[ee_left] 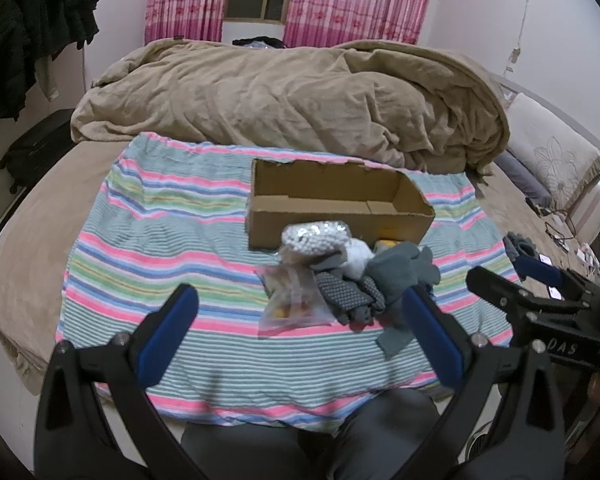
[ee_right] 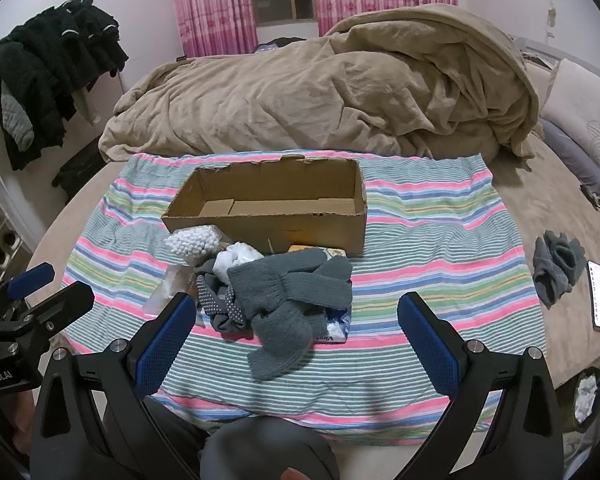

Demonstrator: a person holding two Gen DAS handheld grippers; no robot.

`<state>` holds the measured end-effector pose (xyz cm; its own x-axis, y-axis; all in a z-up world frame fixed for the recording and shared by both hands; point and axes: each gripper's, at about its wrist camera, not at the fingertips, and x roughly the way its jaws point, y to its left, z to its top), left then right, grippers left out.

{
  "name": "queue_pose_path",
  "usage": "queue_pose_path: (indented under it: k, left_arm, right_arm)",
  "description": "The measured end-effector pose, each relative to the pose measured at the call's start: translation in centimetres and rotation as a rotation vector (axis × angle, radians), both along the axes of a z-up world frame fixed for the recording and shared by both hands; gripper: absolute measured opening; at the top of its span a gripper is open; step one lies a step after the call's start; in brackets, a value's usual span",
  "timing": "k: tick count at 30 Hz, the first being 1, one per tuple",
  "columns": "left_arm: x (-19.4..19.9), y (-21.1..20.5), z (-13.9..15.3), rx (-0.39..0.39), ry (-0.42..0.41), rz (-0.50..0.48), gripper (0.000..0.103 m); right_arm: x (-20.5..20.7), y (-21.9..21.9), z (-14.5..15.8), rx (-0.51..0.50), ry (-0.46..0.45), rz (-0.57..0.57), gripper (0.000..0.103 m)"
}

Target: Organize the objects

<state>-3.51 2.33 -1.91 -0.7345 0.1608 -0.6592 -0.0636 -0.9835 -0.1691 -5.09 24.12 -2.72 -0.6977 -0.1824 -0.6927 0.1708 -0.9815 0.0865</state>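
An open, empty cardboard box [ee_left: 340, 204] [ee_right: 268, 204] stands on a striped cloth [ee_left: 160, 240] [ee_right: 440, 240] on the bed. In front of it lies a pile: a bag of cotton swabs [ee_left: 314, 236] [ee_right: 192, 242], grey knit gloves [ee_left: 400, 270] [ee_right: 292, 292], a dotted grey sock [ee_left: 344, 294] [ee_right: 216, 300], a clear plastic bag [ee_left: 290, 308] and a white wad [ee_right: 238, 258]. My left gripper [ee_left: 300, 316] is open and empty, just short of the pile. My right gripper [ee_right: 296, 320] is open and empty, near the gloves. Each gripper shows in the other's view [ee_left: 516, 276] [ee_right: 48, 292].
A crumpled tan blanket [ee_left: 284, 96] [ee_right: 324, 96] fills the bed behind the box. Another grey glove pair [ee_right: 556, 264] and a phone [ee_right: 599, 294] lie at the right. Dark clothes [ee_right: 56, 64] hang at the left. A pillow [ee_left: 552, 152] and cables sit far right.
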Motion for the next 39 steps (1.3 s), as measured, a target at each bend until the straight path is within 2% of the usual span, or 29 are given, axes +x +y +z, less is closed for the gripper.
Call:
queue_pose_path:
  k: [29,39]
  left_arm:
    - [0.1,0.0,-0.3,0.011,-0.002,-0.001,0.103]
    - [-1.7,0.3,-2.1,0.026,-0.039,-0.024,0.102]
  right_arm:
    - [0.0,0.2,0.1,-0.004,-0.002,-0.001,0.102]
    - [-1.0,0.7,-0.4,0.014,0.008,-0.008,0.103]
